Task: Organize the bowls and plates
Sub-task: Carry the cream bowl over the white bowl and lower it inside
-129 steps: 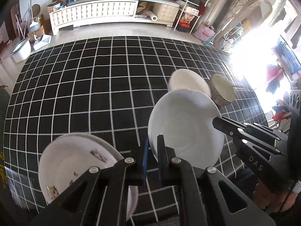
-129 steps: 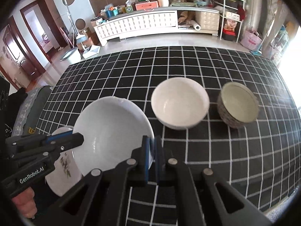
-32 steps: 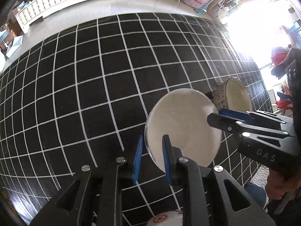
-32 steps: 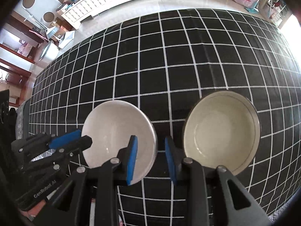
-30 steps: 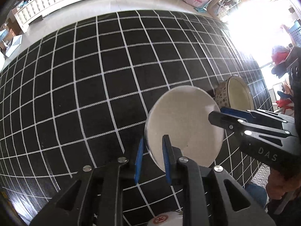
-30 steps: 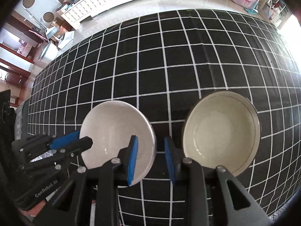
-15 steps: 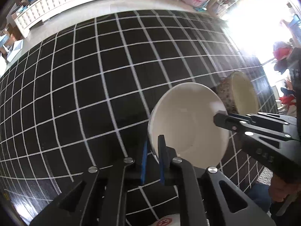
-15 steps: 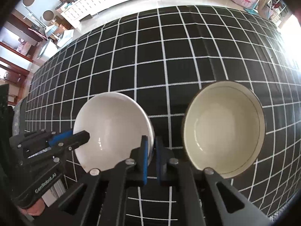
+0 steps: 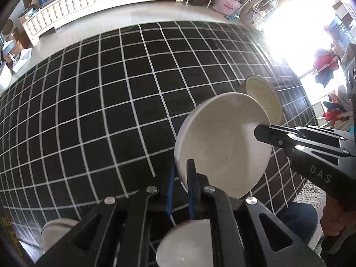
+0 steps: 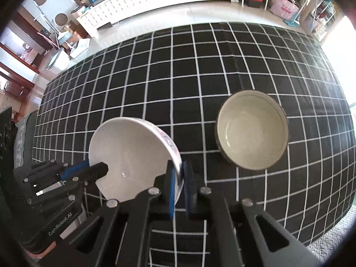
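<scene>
A white bowl (image 9: 222,142) is held in the air above the black checked tablecloth (image 9: 100,102) by both grippers. My left gripper (image 9: 181,187) is shut on its near-left rim. My right gripper (image 10: 180,184) is shut on the opposite rim; the bowl (image 10: 129,153) is tilted in that view. The right gripper's fingers (image 9: 264,133) reach its edge in the left wrist view. A speckled brown bowl with a cream inside (image 10: 252,135) sits upright on the cloth to the right; it also shows in the left wrist view (image 9: 264,98).
A white plate (image 9: 184,242) lies below the left gripper, with another white dish (image 9: 55,229) at the lower left table edge. A white sideboard (image 10: 133,2) stands across the floor beyond the table. The table edge runs along the right (image 10: 333,229).
Both grippers shut on the white bowl's rim and lifted it, tilting it. Earlier a larger white plate was held; it now lies below.
</scene>
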`<move>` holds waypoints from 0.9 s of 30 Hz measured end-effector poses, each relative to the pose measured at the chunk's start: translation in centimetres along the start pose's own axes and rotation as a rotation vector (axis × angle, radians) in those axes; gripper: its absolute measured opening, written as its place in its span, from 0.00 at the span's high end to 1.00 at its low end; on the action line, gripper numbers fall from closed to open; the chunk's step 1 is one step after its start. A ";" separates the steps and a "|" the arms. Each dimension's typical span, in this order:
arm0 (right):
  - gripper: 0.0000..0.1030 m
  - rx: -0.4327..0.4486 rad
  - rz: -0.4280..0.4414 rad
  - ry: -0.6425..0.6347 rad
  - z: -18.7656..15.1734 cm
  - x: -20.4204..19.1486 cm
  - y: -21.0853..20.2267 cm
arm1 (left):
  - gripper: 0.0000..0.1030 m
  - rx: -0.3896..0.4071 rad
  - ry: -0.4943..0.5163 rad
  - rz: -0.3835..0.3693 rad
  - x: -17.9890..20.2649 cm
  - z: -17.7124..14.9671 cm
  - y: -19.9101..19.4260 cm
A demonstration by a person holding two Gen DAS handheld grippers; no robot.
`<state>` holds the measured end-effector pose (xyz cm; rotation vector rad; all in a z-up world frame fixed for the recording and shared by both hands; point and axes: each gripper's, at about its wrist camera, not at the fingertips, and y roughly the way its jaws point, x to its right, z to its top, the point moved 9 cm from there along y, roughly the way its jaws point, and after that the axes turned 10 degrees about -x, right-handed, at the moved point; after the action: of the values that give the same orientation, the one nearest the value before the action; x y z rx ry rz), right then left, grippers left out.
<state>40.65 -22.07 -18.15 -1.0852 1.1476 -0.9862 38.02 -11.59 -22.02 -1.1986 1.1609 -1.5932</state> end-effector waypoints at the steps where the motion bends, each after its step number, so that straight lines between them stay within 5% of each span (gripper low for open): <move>1: 0.90 0.006 0.002 -0.003 -0.4 -0.3 -0.5 | 0.91 0.007 -0.002 -0.001 0.0 -0.5 -0.7; 12: 0.90 0.036 -0.008 -0.049 -4.3 -3.0 -2.7 | 0.91 0.041 -0.027 -0.002 -0.7 -5.6 -4.8; 27: 0.90 -0.032 -0.022 -0.060 -9.6 -5.4 -0.1 | 0.91 -0.016 -0.047 -0.019 -1.8 -11.4 -3.3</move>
<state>30.33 -18.21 -17.69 -1.1482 1.1078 -0.9489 27.11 -6.81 -20.63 -1.2546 1.1376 -1.5638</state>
